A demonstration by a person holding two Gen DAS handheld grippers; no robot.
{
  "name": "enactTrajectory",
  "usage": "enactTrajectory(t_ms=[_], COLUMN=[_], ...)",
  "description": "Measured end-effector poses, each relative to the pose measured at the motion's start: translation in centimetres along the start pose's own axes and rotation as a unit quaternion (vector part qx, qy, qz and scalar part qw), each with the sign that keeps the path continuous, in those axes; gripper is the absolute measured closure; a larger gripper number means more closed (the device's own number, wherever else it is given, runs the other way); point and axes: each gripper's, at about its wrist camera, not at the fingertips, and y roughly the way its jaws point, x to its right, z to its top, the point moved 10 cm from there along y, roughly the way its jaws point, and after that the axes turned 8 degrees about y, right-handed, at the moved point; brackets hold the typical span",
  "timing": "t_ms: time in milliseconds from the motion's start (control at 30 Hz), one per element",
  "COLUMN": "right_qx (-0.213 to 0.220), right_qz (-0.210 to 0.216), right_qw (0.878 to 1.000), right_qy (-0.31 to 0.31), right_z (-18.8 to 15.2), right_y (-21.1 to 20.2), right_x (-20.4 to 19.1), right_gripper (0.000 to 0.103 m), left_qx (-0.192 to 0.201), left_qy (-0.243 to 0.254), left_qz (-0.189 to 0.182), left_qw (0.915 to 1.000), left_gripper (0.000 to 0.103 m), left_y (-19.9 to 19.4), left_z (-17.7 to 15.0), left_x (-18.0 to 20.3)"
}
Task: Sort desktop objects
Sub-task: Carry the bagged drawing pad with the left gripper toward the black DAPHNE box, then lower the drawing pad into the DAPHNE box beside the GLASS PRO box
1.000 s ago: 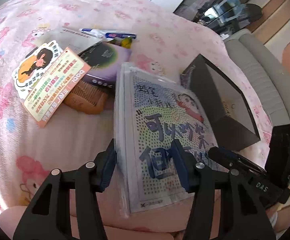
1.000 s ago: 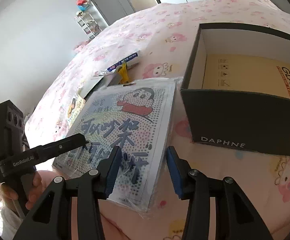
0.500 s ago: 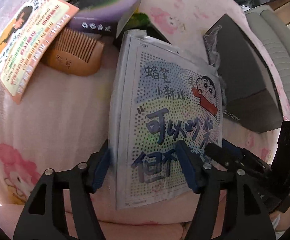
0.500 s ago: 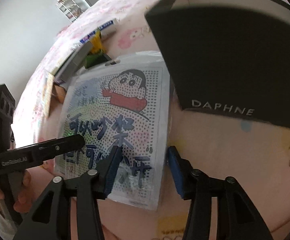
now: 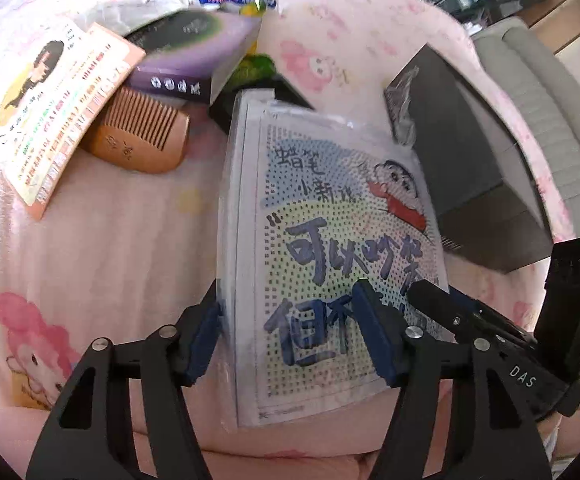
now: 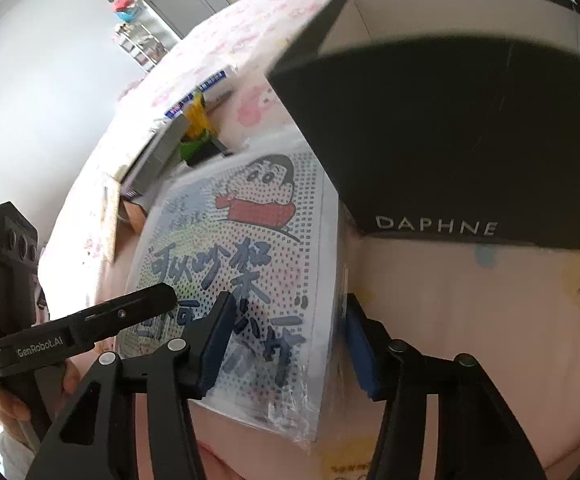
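Observation:
A cartoon-print packet (image 5: 330, 240) in a clear sleeve lies on the pink bedspread (image 5: 109, 260). My left gripper (image 5: 290, 336) straddles its near left edge, one pad beside the edge and the other over the printed face; the jaws are closing and do not press. In the right wrist view the packet (image 6: 249, 240) lies beside a black box marked DAPHNE (image 6: 450, 140). My right gripper (image 6: 287, 348) straddles the packet's near right edge, also closing, pads apart from it. Each view shows the other gripper's finger lying over the packet.
A wooden comb (image 5: 141, 140), an orange card (image 5: 69, 112), a purple box (image 5: 193, 56), a green-yellow item (image 5: 253, 68) and a tube (image 5: 237, 0) lie at the far left. The black box (image 5: 470, 152) stands right of the packet. A hand (image 6: 5, 400) holds the left gripper.
Both grippers have sunk closer to the packet, which now fills more of each view. Both pairs of jaws stand wider than a second ago. The box's inside has dropped from the right view.

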Motion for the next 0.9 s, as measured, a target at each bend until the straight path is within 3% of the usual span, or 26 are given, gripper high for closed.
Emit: enactTrajectory(t_ms=[233, 433, 600, 767, 900], right_qx=[0.028, 0.049, 0.089, 0.121, 0.15], right_qz=[0.025, 0.039, 0.057, 0.057, 0.049], right_qw=[0.999, 0.998, 0.994, 0.991, 0.987], right_qy=[-0.011, -0.028, -0.037, -0.024, -0.007], right_z=[1.4, 2.2, 4.9, 9.1, 12.6], right_y=[-3.1, -7.1, -10.7, -12.9, -14.6], right_x=[-2.6, -4.3, -5.7, -4.6, -2.3], right_gripper=[0.054, 0.054, 0.054, 0.054, 0.054], left_qx=[0.049, 0.085, 0.116, 0.123, 0.122], left_qy=[-0.026, -0.011, 0.022, 0.059, 0.081], left_qz=[-0.045, -0.039, -0.034, -0.035, -0.057], left_qw=[0.9974, 0.9956, 0.9924, 0.99, 0.9875], left_gripper=[0.039, 0.039, 0.039, 0.039, 0.039], left_y=[-4.0, -8.2, -11.7, -11.6, -10.5], left_z=[-0.8, -0.2, 3.3, 7.7, 10.7], left_x=[0.9, 2.4, 4.7, 8.2, 11.6])
